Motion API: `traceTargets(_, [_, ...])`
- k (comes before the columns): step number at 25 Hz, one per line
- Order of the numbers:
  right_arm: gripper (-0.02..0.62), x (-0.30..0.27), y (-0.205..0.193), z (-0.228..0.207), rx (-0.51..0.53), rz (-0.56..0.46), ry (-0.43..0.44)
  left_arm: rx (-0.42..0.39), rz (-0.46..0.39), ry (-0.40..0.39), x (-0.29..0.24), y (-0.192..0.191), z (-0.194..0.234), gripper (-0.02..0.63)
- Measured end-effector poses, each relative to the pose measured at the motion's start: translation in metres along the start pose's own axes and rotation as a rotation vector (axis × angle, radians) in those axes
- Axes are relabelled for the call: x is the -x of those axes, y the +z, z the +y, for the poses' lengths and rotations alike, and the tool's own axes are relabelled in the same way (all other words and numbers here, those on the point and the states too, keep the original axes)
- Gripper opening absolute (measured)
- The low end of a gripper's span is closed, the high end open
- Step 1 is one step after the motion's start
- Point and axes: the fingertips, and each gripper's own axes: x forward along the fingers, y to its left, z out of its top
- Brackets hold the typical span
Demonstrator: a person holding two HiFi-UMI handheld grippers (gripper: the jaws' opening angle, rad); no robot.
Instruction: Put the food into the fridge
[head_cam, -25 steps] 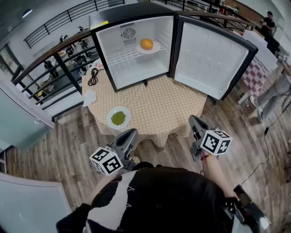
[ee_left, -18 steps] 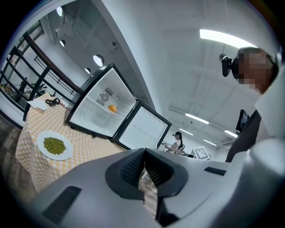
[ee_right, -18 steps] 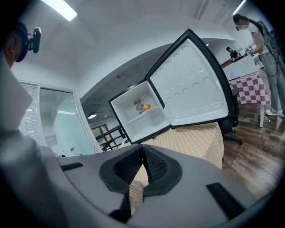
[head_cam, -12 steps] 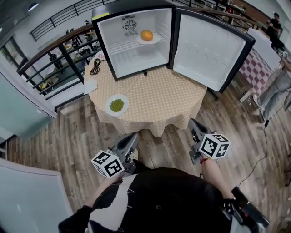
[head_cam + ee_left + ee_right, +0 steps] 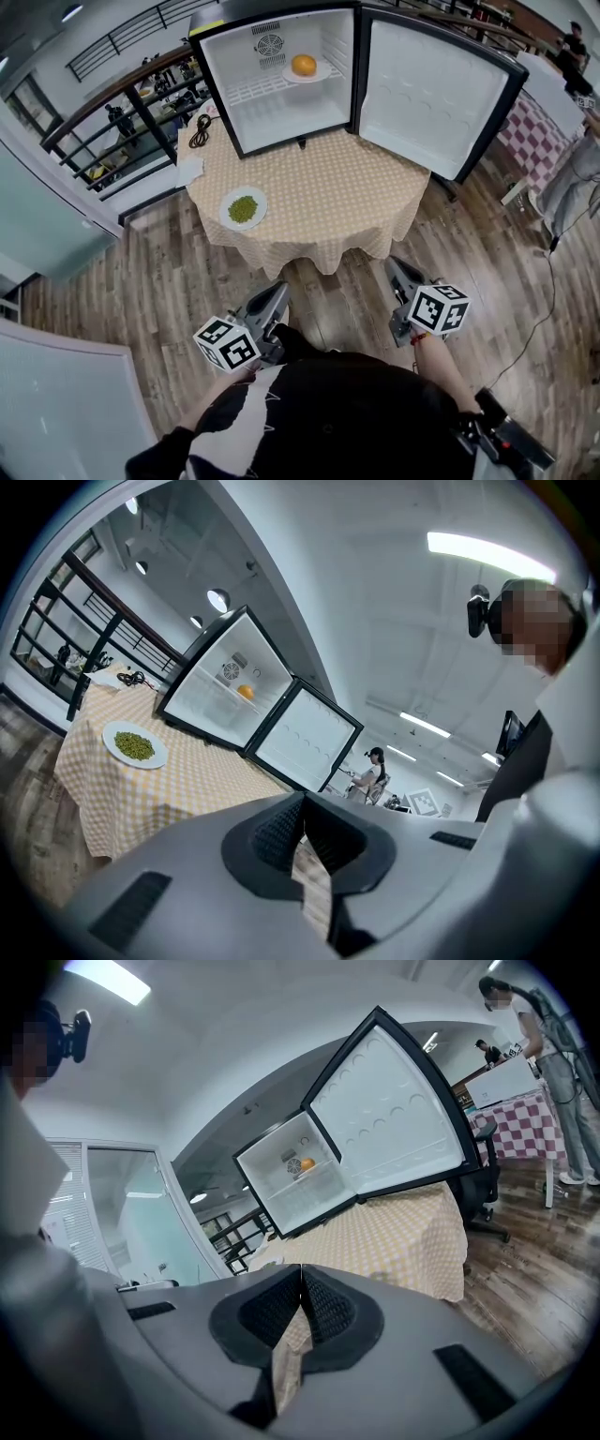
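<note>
Both mine are clenched shut on nothing: left gripper (image 5: 277,291) and right gripper (image 5: 394,266) hang close to my body over the wooden floor (image 5: 169,281), pads pressed together in each gripper view (empty, nothing caught between them). They are well short of the table (image 5: 328,202).

Next out, near the table's left front edge, is the plate of green food (image 5: 243,208), looks like peas or beans, loose pile, not yet in the fridge (image 5: 272,117).

My guess on handling: light, stiff shallow plate with a smooth rim, likely slick, and the greens will roll off if it tips. I'd pinch the near rim with one jaw under and one on top, clear of the pile, and carry it level (second gripper on the far rim if it sags).

Farthest back, the fridge stands on the table with its door (image 5: 422,89) swung wide; an orange (image 5: 303,65) on its own dish sits on the shelf (image 5: 253,92), with free room on the left.
</note>
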Motion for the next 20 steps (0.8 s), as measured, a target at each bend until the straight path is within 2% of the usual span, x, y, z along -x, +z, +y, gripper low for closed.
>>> traceTargets(9, [0.017, 0.001, -0.006, -0.004, -0.005, -0.002, -0.007, 0.004, 0.020, -0.007, -0.002, -0.008, 0.002, 0.014])
traceTargets(20, [0.017, -0.003, -0.001, -0.002, 0.028, 0.008, -0.013, 0.004, 0.017, -0.002, -0.005, 0.001, 0.009, 0.014])
